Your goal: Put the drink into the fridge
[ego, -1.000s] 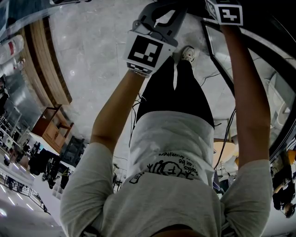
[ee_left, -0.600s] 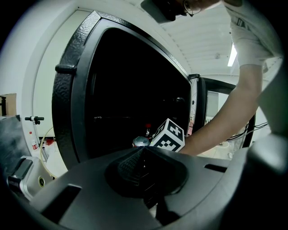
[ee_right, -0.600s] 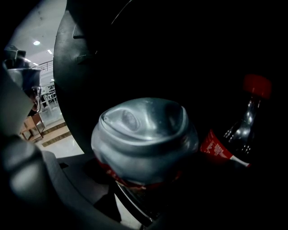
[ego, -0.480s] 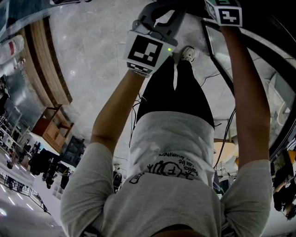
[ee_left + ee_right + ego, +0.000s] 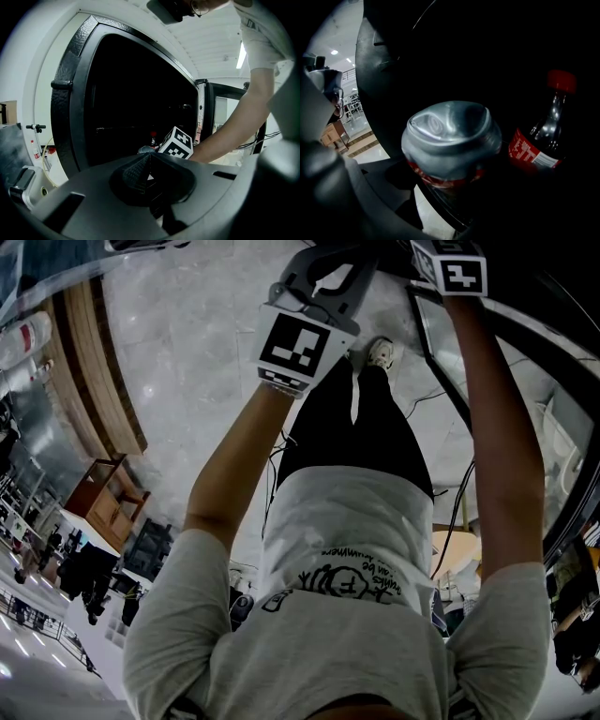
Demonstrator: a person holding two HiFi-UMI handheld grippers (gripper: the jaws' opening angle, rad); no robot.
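Right gripper view: can (image 5: 450, 140) upright on fridge shelf (image 5: 440, 208); cola bottle (image 5: 539, 140) at its 3 o'clock.
Right gripper (image 5: 450, 187): jaws have just been opening, now wide; can between them, pads off it.
Left gripper (image 5: 149, 176): jaws closed together, empty.
Meaning: can looks released; pulling back remains.

The floor (image 5: 187, 343) is pale grey polished stone, veined like marble and dotted with small glints of light. A curved band of wood (image 5: 89, 381) runs across it at the left, and a small wooden piece of furniture (image 5: 105, 495) stands near that band. Thin dark cables (image 5: 427, 395) trail over the stone. Overhead, a white panelled ceiling (image 5: 211, 37) carries a long strip lamp (image 5: 242, 54). Round ceiling lamps (image 5: 333, 52) shine farther off.
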